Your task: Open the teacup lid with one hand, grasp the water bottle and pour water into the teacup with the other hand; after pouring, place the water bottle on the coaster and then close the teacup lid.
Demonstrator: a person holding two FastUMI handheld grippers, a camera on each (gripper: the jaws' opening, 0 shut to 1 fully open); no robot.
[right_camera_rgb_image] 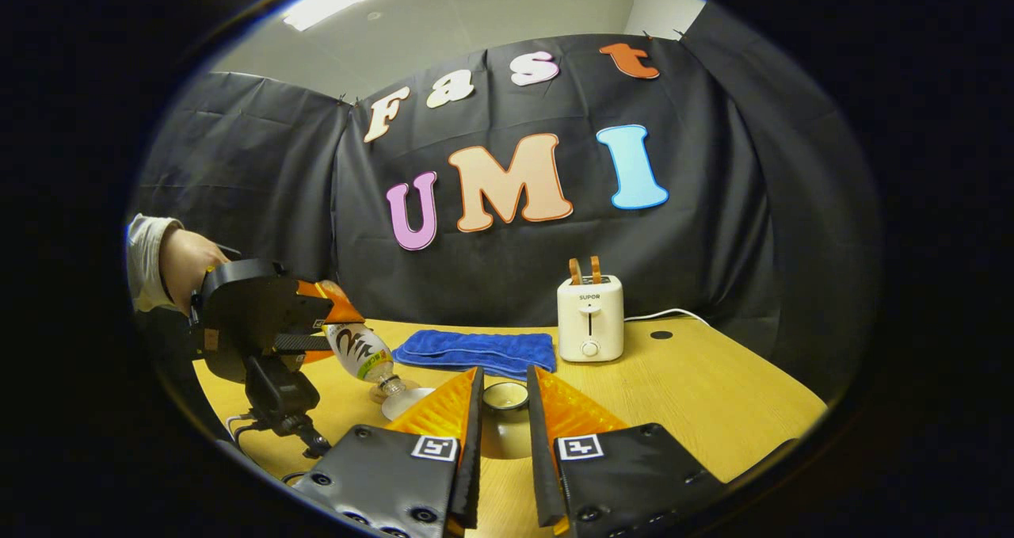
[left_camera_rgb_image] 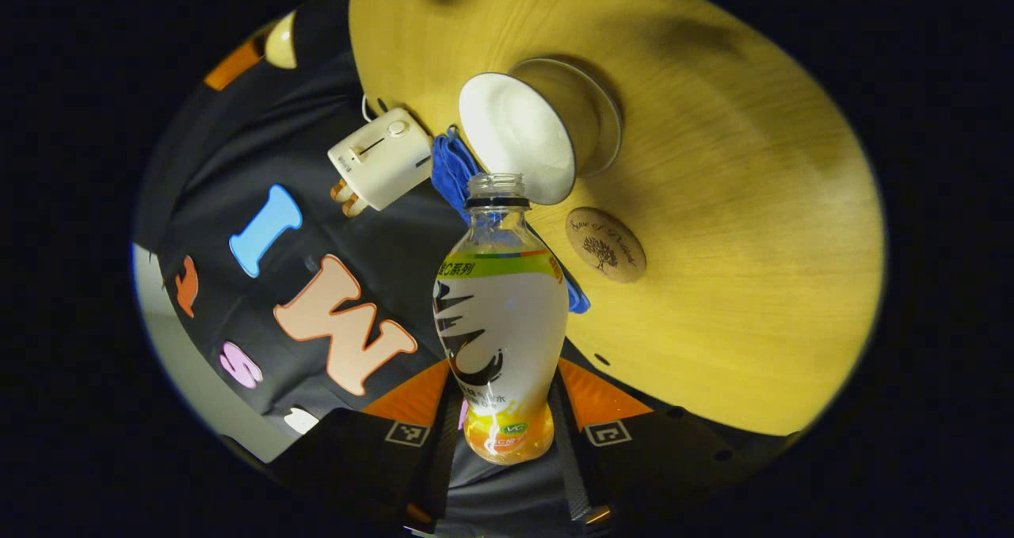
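Behind teacup (left_camera_rgb_image: 523, 138): towel (left_camera_rgb_image: 453, 172), toaster (left_camera_rgb_image: 380, 160).

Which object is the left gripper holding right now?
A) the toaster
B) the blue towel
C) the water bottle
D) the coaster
C: in the left gripper view the water bottle sits clamped between the left gripper's two fingers, its open mouth tipped toward the teacup, while the coaster lies bare on the table.

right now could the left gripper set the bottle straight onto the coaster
Probably yes. The left gripper is shut on the water bottle, tipped over the teacup. The coaster lies bare on the table beside the cup, with nothing on it or between.
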